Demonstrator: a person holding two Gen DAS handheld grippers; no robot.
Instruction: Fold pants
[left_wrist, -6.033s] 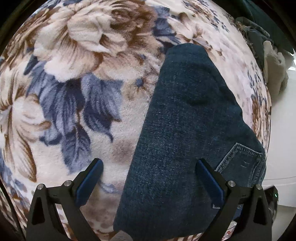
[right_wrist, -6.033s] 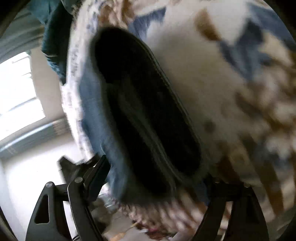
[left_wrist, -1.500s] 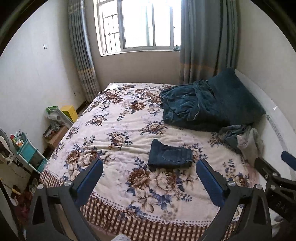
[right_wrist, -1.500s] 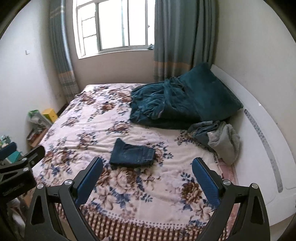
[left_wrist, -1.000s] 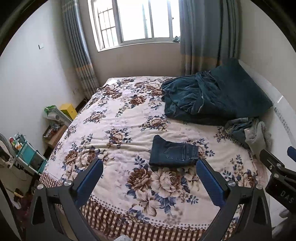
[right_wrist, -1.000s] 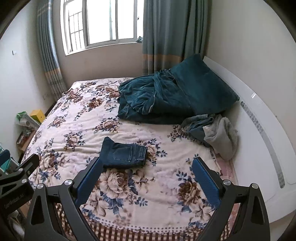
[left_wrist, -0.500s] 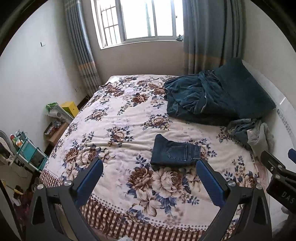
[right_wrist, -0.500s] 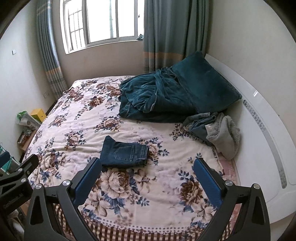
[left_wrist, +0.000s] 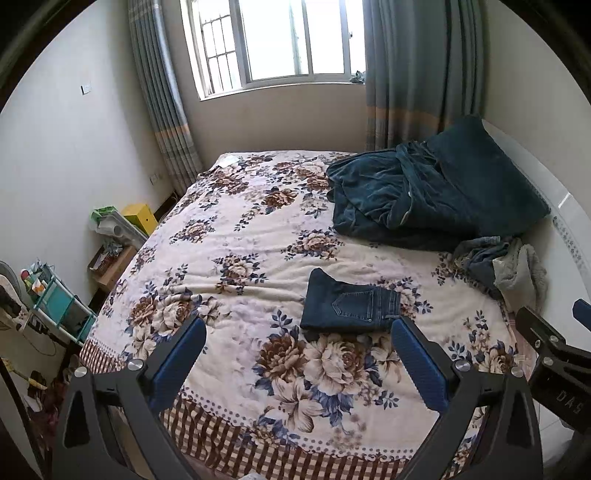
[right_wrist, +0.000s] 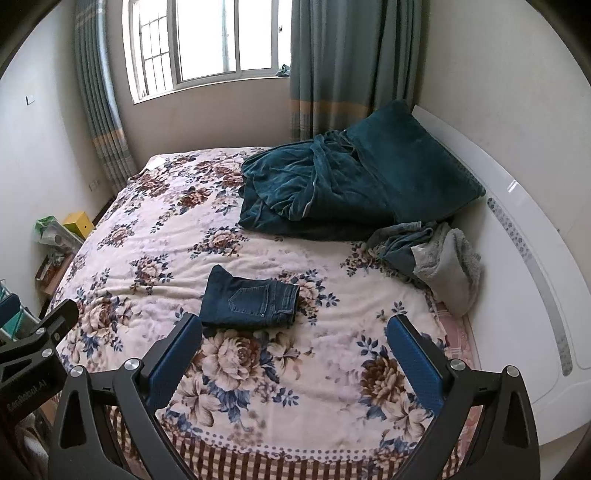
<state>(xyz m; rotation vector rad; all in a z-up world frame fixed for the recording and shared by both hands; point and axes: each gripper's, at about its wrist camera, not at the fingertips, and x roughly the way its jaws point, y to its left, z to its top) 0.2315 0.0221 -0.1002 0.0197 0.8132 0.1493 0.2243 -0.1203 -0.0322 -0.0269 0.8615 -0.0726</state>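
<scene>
Left wrist view: left hand-held gripper (left_wrist: 297, 347) spread wide and empty at lower frame, folded pants (left_wrist: 349, 306) centre-right on bed (left_wrist: 229, 236), right hand-held gripper (left_wrist: 557, 354) at right edge; right wrist view: right hand-held gripper (right_wrist: 293, 345) wide open, empty, pants (right_wrist: 249, 298) left of centre, apart from teal blanket (right_wrist: 317, 192) above.

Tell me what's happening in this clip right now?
A person holds a claw in each hand, back from the bed. The left claw and right claw are both open and empty. The jeans lie folded into a compact rectangle on the floral blanket, untouched. The folding looks finished.
</scene>
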